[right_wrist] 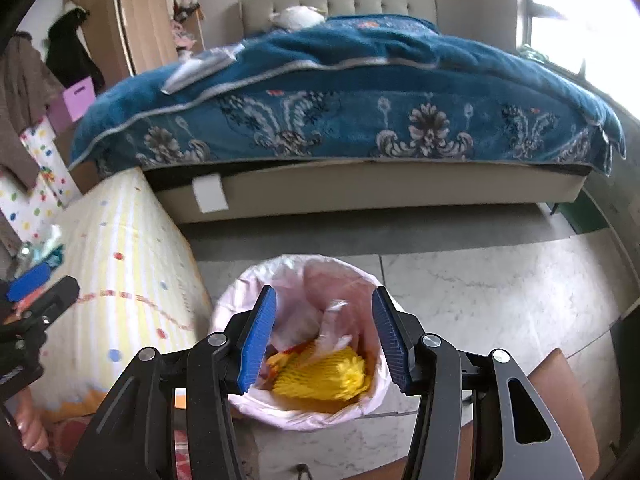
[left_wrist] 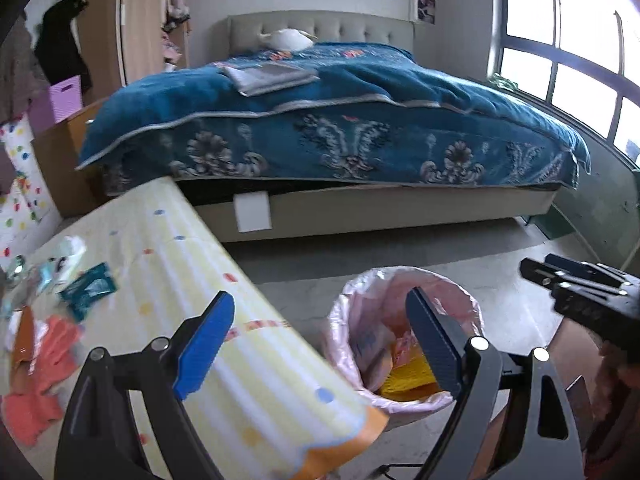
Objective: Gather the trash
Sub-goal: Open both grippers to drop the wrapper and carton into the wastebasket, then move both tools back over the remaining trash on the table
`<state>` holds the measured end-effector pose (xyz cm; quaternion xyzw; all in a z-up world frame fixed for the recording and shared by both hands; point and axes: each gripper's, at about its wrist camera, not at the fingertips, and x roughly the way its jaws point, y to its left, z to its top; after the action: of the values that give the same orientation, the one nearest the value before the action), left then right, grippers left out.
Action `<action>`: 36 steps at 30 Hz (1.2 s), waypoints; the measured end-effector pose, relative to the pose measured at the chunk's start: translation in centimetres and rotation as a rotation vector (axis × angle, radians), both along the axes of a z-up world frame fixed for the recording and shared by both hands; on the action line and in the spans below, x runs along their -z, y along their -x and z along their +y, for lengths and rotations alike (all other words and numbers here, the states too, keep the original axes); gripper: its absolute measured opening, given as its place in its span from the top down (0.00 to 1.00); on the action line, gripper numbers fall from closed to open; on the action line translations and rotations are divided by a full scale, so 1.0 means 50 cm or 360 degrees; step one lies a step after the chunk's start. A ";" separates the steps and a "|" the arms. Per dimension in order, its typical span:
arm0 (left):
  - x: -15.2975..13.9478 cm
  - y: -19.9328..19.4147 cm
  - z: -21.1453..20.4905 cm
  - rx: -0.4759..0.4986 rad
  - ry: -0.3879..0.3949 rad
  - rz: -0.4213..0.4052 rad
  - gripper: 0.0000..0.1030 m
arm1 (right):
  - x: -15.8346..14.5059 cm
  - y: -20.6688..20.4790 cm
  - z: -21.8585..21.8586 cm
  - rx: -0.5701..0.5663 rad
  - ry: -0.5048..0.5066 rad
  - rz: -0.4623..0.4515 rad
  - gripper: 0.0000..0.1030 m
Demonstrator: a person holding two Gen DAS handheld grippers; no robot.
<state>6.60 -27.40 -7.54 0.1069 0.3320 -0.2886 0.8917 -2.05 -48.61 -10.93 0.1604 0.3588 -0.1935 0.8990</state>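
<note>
Right gripper (right_wrist: 324,336) is hanging over the bin (right_wrist: 240,296) at lower centre, fingers spread, empty. Left gripper (left_wrist: 320,344) is gaping too. Wrappers (left_wrist: 86,290) are littering the counter (left_wrist: 192,248) at left; careless reaching risks scattering them.

A bed (left_wrist: 332,200) with a tufted beige headboard (left_wrist: 320,30) is set against a pale wall and covered by a blue floral blanket (left_wrist: 360,120). Daylight is admitted through a large gridded window (left_wrist: 580,68). A grey marbled floor (right_wrist: 480,280) is seen, and a wooden wardrobe (left_wrist: 136,20).
</note>
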 end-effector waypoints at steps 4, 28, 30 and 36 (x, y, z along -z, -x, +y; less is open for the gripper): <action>-0.025 0.018 0.051 -0.0053 0.0013 -0.0048 0.17 | -0.046 0.013 0.042 -0.0070 0.0008 -0.0084 0.50; -0.054 0.049 0.460 -0.0612 -0.0016 -0.0093 0.09 | -0.127 -0.108 0.421 -0.0686 0.0070 -0.0070 0.50; -0.052 0.046 0.495 -0.0669 -0.0017 -0.0092 0.09 | -0.128 -0.119 0.447 -0.0726 0.0071 -0.0058 0.50; -0.041 0.024 0.589 -0.0824 -0.0023 -0.0061 0.07 | -0.122 -0.147 0.518 -0.0864 0.0086 -0.0025 0.50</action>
<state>5.42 2.08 -5.48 0.0303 0.3335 -0.0463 0.9411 5.32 -22.73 -4.82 0.0359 0.3762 0.0464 0.9247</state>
